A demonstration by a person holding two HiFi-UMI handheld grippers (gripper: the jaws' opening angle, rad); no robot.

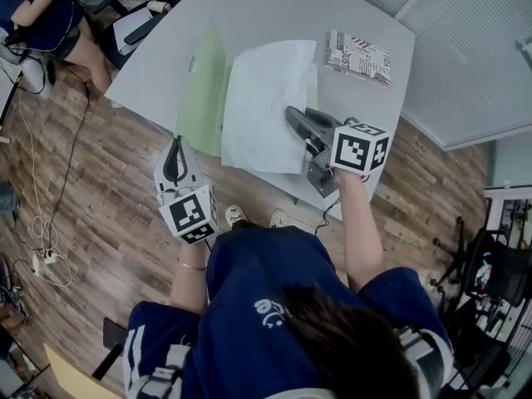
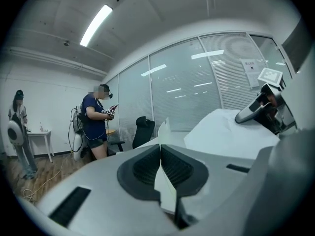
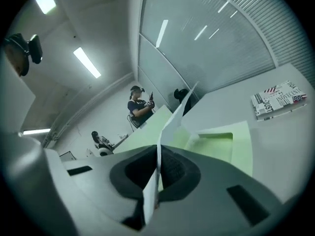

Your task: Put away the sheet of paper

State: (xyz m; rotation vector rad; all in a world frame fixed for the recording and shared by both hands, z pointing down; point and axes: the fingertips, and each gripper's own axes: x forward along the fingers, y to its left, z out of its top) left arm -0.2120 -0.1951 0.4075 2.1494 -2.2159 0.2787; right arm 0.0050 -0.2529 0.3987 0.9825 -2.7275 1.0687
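**Slide the sheet in flat — no crumpling**

Head view: the sheet of paper (image 1: pixel 266 98) lies on the table (image 1: pixel 274 15), overlapping the open green folder (image 1: pixel 204 90). My right hand-held gripper (image 1: pixel 293 116) pinches the sheet's right part. My left hand-held gripper (image 1: pixel 174 150) sits at the folder's near corner.

Left gripper view: the jaws are closed on a thin pale edge — the folder's, I judge. I should hold that corner lifted and steady.

Right gripper view: the jaws are closed on the sheet, with the folder's pocket ahead. I'd draw the sheet low and level toward that pocket, edge first and without twisting, since the paper buckles near my grip.
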